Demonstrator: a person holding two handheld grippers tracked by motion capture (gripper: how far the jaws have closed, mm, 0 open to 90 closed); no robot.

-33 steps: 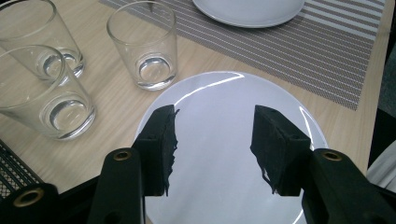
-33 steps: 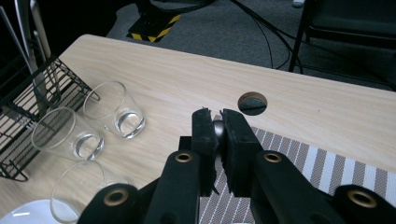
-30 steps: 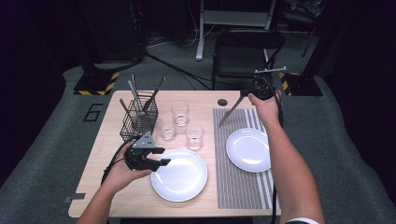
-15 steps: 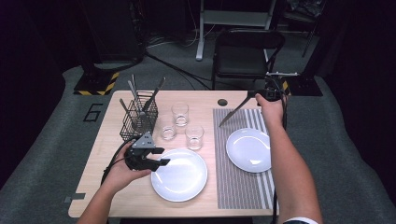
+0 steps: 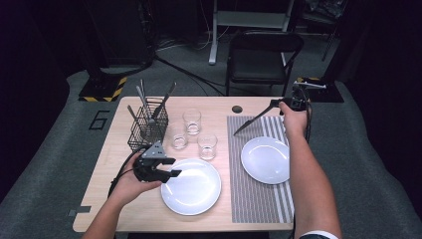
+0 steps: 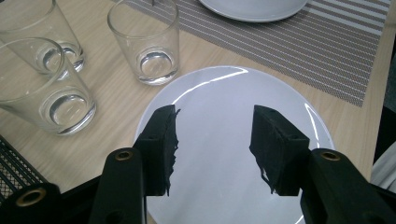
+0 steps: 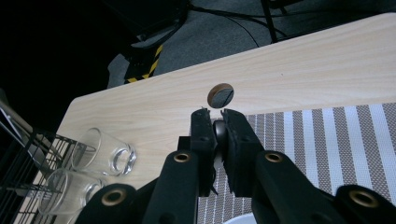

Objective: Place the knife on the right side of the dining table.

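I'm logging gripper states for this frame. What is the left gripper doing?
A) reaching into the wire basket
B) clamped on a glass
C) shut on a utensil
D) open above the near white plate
D: in the left gripper view the left gripper has its jaws spread apart, empty, over the white plate.

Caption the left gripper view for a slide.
Open left tool poised over a white plate beside three empty glasses on a wooden table.
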